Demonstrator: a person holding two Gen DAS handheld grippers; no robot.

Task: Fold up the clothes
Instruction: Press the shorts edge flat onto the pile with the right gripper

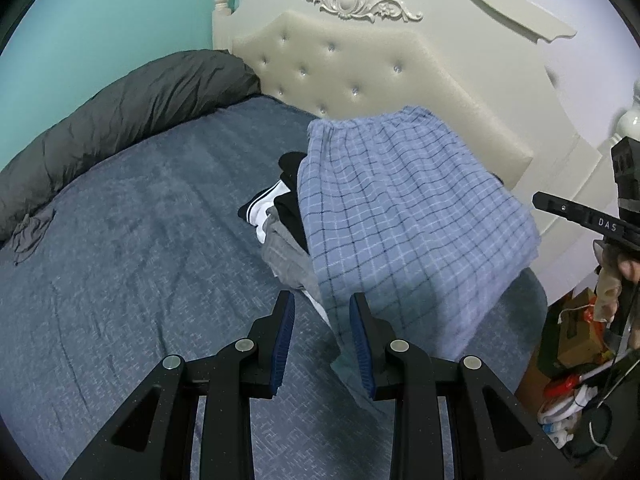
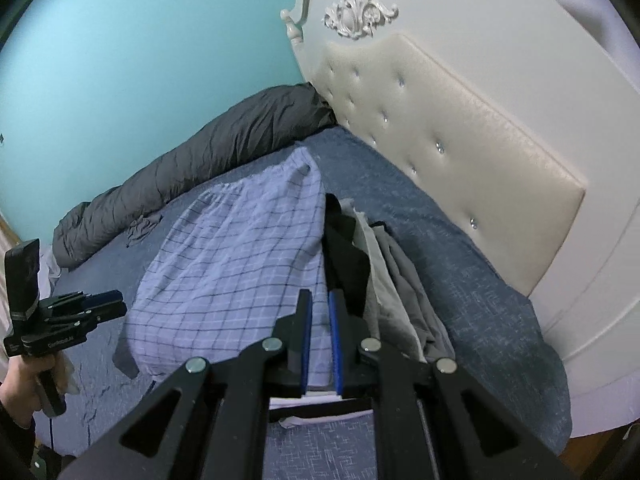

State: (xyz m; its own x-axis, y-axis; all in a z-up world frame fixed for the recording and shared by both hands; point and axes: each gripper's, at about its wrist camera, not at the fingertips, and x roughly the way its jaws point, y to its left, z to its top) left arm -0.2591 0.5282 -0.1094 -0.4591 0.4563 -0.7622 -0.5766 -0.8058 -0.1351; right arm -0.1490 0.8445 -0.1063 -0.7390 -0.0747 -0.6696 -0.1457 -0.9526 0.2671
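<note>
A light blue plaid garment (image 1: 404,216) lies draped over a pile of black, white and grey clothes (image 1: 280,236) on the bed, near the headboard. My left gripper (image 1: 322,308) is open just short of the garment's near corner, with nothing between its pads. In the right wrist view, my right gripper (image 2: 320,300) hovers over the plaid garment's (image 2: 236,264) right edge, beside the pile (image 2: 384,276). Its jaws stand a narrow gap apart, and plaid cloth shows through the gap. The left gripper (image 2: 116,302) sits off the garment's left side, held by a hand (image 2: 20,380).
The blue bedspread (image 1: 132,264) stretches to the left. A rolled dark grey duvet (image 1: 120,112) runs along the teal wall, with a small grey cloth (image 1: 32,232) beside it. The cream tufted headboard (image 1: 360,68) stands behind the pile. Boxes and clutter (image 1: 576,340) sit past the bed's right edge.
</note>
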